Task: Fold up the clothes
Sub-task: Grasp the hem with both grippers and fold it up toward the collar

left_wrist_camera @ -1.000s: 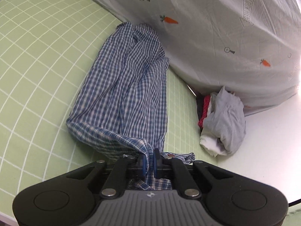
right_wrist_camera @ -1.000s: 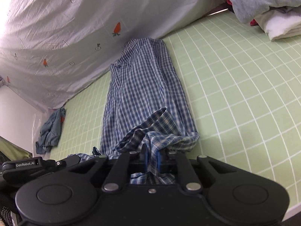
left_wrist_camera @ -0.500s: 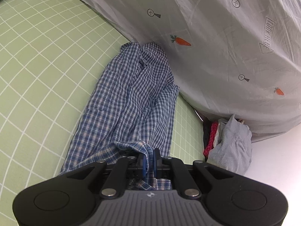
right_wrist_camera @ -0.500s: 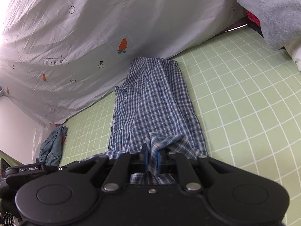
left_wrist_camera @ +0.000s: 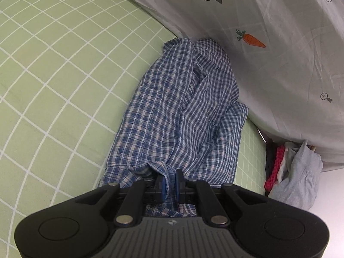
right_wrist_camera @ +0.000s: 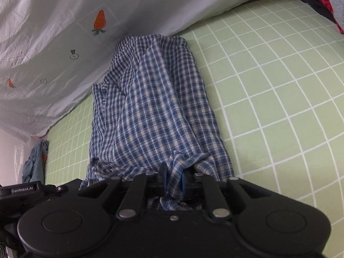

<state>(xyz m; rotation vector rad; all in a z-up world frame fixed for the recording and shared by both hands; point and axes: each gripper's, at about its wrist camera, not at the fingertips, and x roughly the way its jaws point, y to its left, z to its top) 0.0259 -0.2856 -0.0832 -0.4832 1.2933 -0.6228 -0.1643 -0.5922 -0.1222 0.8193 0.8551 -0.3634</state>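
Both hand-held grippers [left_wrist_camera: 169, 180] [right_wrist_camera: 173, 181], jaws easing apart, pinch the rumpled blue-checked cotton shirt [left_wrist_camera: 178, 111].

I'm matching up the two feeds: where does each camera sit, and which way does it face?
Left wrist: sits behind the left tool, facing down along the plaid shirt toward the grey sheet.
Right wrist: behind the right tool, same heading; the left tool's body shows at lower left.
Shared: shirt, green mat, sheet.

Home bedroom, green grid-patterned bed sheet [left_wrist_camera: 53, 75], grey carrot-print quilt [left_wrist_camera: 279, 64], heaps of clothes [left_wrist_camera: 296, 172] alongside
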